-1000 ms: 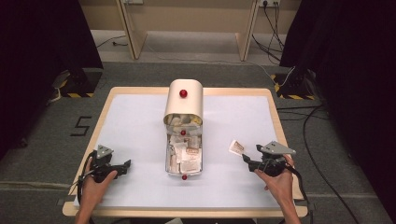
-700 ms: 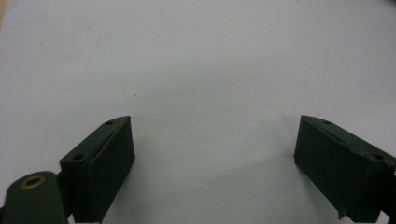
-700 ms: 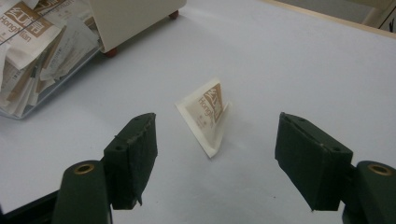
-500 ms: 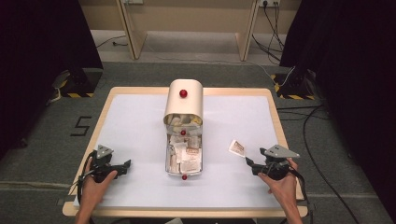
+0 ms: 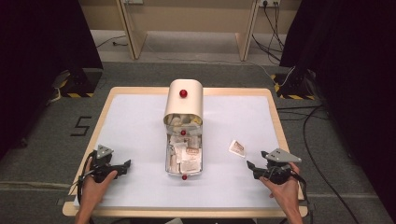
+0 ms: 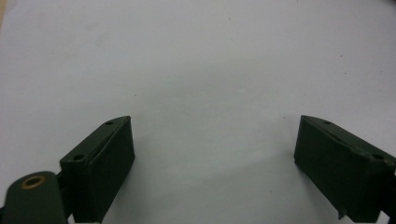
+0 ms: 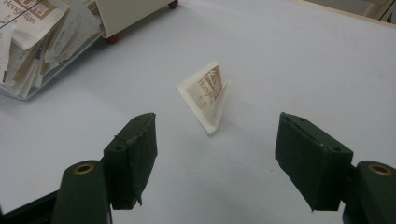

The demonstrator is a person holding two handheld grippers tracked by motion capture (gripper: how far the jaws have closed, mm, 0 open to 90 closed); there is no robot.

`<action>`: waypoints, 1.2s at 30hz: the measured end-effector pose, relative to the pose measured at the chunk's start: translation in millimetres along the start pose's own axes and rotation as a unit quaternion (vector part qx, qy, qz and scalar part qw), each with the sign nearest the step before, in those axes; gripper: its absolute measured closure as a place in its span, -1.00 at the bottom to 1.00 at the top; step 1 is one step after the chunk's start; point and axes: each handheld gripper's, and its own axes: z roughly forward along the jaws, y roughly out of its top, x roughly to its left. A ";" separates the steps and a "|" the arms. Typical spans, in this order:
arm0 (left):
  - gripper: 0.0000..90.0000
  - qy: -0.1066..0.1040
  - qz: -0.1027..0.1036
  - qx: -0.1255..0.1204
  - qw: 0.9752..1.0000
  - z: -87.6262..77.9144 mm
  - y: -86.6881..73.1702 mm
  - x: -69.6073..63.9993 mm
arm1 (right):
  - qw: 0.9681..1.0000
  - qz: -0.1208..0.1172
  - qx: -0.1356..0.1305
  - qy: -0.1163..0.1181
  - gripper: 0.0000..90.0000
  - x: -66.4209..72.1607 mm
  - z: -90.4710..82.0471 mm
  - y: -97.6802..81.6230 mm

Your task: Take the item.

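Right gripper [image 5: 252,170] sitting lower right of the high view, jaws standing wide apart, gripping nothing | sachet [image 5: 237,148] lying on the white table [image 5: 140,121] just beyond it, right of centre | clear tray [image 5: 183,158] of sachets at centre, cream box [image 5: 185,101] above it | left gripper [image 5: 122,167] resting lower left, jaws spread wide, holding nothing.

Packets [image 5: 180,122] under cream cover [image 5: 184,100] mostly hidden; clear tray [image 7: 28,88] cut off by right gripper view's edge.

A loose packet [image 5: 237,148] lies right of the tray [image 5: 184,158], perhaps propped.
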 end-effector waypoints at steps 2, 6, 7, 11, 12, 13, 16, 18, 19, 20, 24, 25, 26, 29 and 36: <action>-0.75 0.000 0.000 0.000 1.000 0.0 0.0 0.0 | 1.000 -0.002 0.002 0.000 -0.33 0.8 -0.6 -0.8; -0.75 0.000 0.000 0.000 1.000 0.0 0.0 0.0 | 1.000 -0.006 0.004 -0.001 -0.34 3.3 -1.9 -3.1; -0.75 0.000 0.000 0.000 1.000 0.0 0.0 0.0 | 1.000 -0.008 0.006 -0.002 -0.34 4.0 -2.5 -3.8; -0.75 0.000 0.000 0.000 1.000 0.0 0.0 0.0 | 1.000 -0.001 0.008 0.001 -0.34 3.8 -2.9 -9.2; -0.75 0.000 0.000 0.000 1.000 0.0 0.0 0.0 | 1.000 0.000 0.010 0.002 -0.34 3.3 -3.0 -11.1; -0.75 0.000 -0.001 -0.001 1.000 0.1 0.0 -0.1 | 1.000 0.002 0.012 0.002 -0.34 2.7 -3.0 -12.9; -0.75 0.000 0.000 0.000 1.000 0.0 0.0 0.0 | 1.000 0.004 0.016 -0.001 -0.34 1.6 -4.1 -16.7; -0.75 0.000 0.000 0.000 1.000 0.0 0.0 -0.1 | 1.000 0.007 0.014 0.002 -0.34 1.1 -4.9 -18.0; -0.75 0.000 0.000 0.000 1.000 0.0 0.0 -0.1 | 1.000 0.011 0.016 0.004 -0.34 0.9 -5.1 -19.0; -0.75 0.000 0.000 0.000 1.000 0.0 0.0 -0.1 | 1.000 0.010 0.018 0.005 -0.34 0.2 -5.1 -20.2; -0.75 0.000 0.000 0.000 1.000 0.0 0.0 -0.1 | 1.000 0.015 0.024 0.006 -0.35 -0.4 -6.3 -24.9; -0.75 0.000 0.000 0.000 1.000 0.0 0.0 0.0 | 1.000 0.016 0.024 0.006 -0.35 -0.6 -6.8 -25.5; -0.75 0.000 0.000 0.000 1.000 0.0 0.0 0.0 | 1.000 0.017 0.025 0.006 -0.36 -0.9 -7.8 -26.6; -0.75 0.000 0.000 0.000 1.000 0.0 0.0 -0.1 | 1.000 0.016 0.026 0.003 -0.37 -0.7 -10.0 -28.2; -0.75 0.000 0.000 0.000 1.000 0.0 0.0 -0.1 | 0.999 0.024 0.032 0.001 -0.38 -3.4 -15.0 -36.7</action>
